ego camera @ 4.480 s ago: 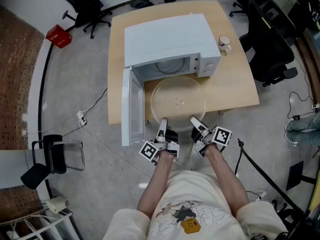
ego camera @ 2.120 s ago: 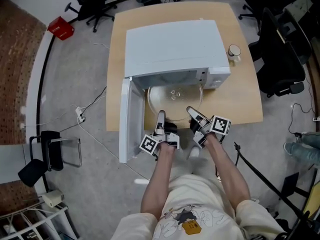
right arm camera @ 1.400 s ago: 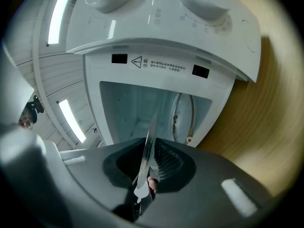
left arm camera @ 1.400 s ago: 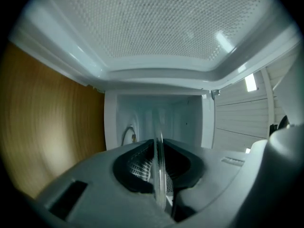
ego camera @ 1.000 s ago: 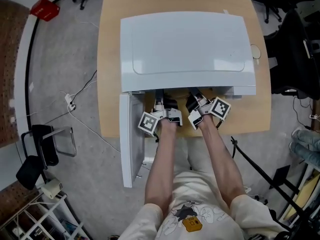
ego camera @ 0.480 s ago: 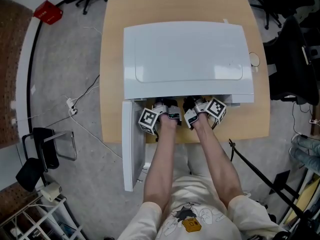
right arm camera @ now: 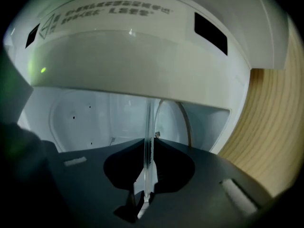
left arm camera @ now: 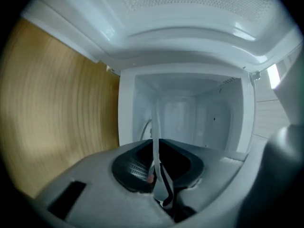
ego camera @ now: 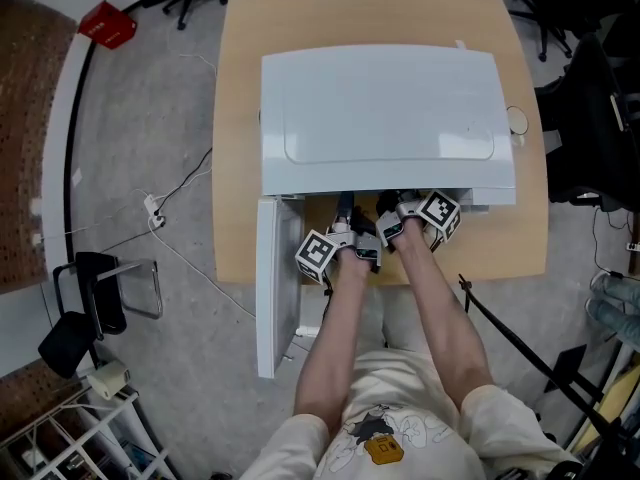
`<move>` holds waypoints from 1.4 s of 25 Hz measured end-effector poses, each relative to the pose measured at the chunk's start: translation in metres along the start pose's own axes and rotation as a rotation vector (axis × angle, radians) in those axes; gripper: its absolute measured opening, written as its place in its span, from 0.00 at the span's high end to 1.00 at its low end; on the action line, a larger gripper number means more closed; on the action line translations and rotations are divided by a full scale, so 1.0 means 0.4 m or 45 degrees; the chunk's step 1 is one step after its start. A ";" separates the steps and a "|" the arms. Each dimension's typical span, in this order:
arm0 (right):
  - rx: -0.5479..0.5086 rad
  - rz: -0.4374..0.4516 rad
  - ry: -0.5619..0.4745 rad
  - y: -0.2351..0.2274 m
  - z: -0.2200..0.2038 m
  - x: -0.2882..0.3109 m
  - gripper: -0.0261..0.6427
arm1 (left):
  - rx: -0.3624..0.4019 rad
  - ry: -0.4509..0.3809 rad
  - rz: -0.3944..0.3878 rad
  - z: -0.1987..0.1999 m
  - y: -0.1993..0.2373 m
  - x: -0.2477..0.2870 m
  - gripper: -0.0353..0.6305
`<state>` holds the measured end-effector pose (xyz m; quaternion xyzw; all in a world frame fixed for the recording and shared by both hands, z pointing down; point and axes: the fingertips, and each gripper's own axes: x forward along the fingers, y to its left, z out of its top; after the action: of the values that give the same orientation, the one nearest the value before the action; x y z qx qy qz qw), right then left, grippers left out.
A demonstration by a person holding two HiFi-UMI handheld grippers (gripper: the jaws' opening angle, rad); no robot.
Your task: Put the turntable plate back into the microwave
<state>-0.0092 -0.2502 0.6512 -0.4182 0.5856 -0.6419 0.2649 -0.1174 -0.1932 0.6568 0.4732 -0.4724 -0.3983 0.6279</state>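
Observation:
The white microwave (ego camera: 385, 118) stands on the wooden table (ego camera: 240, 88) with its door (ego camera: 277, 283) swung open to the left. Both grippers reach into its mouth. In the left gripper view the clear glass turntable plate (left arm camera: 155, 122) shows edge-on, and my left gripper (left arm camera: 155, 144) is shut on its rim. The right gripper view shows the same plate (right arm camera: 148, 118) edge-on, reaching into the cavity. My right gripper (right arm camera: 148, 144) has the rim between its pads, and its jaws are closing. In the head view the microwave's roof hides the plate, and the left gripper (ego camera: 345, 223) and right gripper (ego camera: 397, 208) sit side by side.
A small round cup (ego camera: 516, 120) sits on the table right of the microwave. On the floor are a cable with a plug (ego camera: 152, 208), a red box (ego camera: 108, 24), a metal-framed chair (ego camera: 100, 288) at the left and dark office chairs at the right.
The plate went from the table in front of the microwave into the cavity and out of the head view. Over the last half second the left gripper drew back slightly.

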 end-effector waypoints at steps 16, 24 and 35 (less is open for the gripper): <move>0.030 -0.125 0.219 0.004 -0.090 -0.079 0.74 | -0.037 -0.016 0.051 0.068 0.016 0.047 0.89; -0.072 -0.009 0.309 0.069 -0.119 -0.163 0.81 | 0.023 -0.022 0.107 0.049 0.032 0.064 0.89; -0.233 -0.123 0.243 0.007 -0.099 -0.231 0.95 | 0.010 -0.028 0.261 0.058 0.040 0.045 0.89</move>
<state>0.0039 -0.1528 0.6289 -0.4054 0.6435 -0.6345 0.1377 -0.1349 -0.2116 0.6787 0.4204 -0.5266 -0.3354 0.6584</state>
